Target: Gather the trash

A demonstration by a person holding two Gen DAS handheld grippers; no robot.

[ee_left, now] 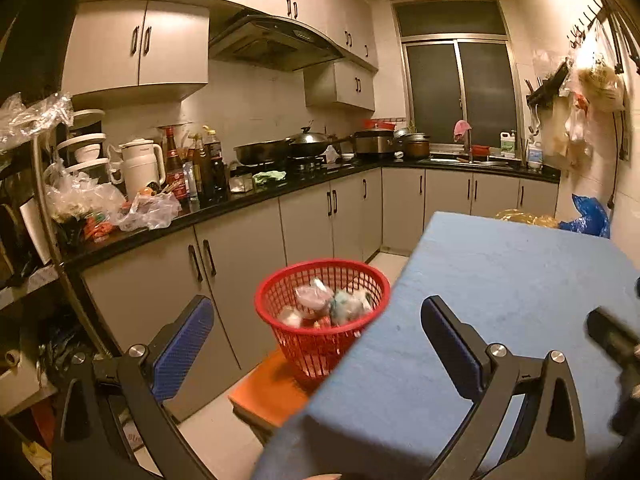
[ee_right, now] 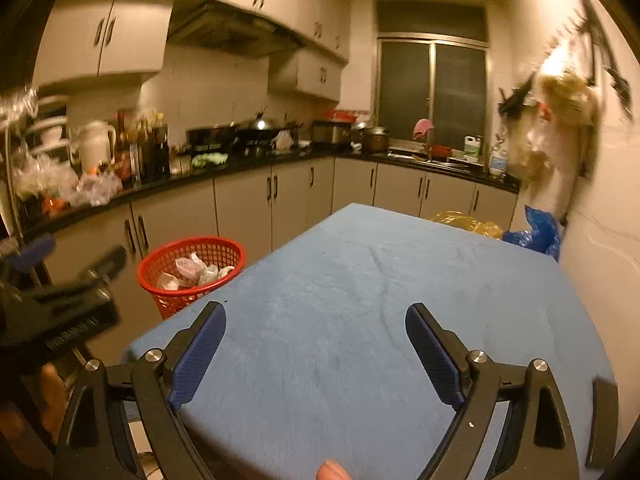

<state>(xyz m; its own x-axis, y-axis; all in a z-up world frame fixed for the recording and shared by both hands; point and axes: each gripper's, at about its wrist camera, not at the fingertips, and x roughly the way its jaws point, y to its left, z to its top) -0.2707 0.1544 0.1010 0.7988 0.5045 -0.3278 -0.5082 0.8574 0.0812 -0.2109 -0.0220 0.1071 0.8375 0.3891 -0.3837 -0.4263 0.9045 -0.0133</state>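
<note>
1. Kitchen at night: grey cabinets and a cluttered black counter (ee_left: 256, 196) run along the left wall; a table (ee_right: 360, 300) under a blue cloth fills the foreground, its top bare as far as I can see.
2. My left gripper (ee_left: 316, 328) is released, nothing between its pads.
3. My right gripper (ee_right: 316, 336) is likewise spread wide and empty, hovering over the cloth.
4. Red basket (ee_left: 320, 312) stands on an orange stool (ee_left: 272, 388) just beside the table's left edge; crumpled trash (ee_left: 328, 304) lies inside.
5. Key relation: the basket lies ahead-left of both grippers, nearer my left one; I judge collection largely finished.
</note>
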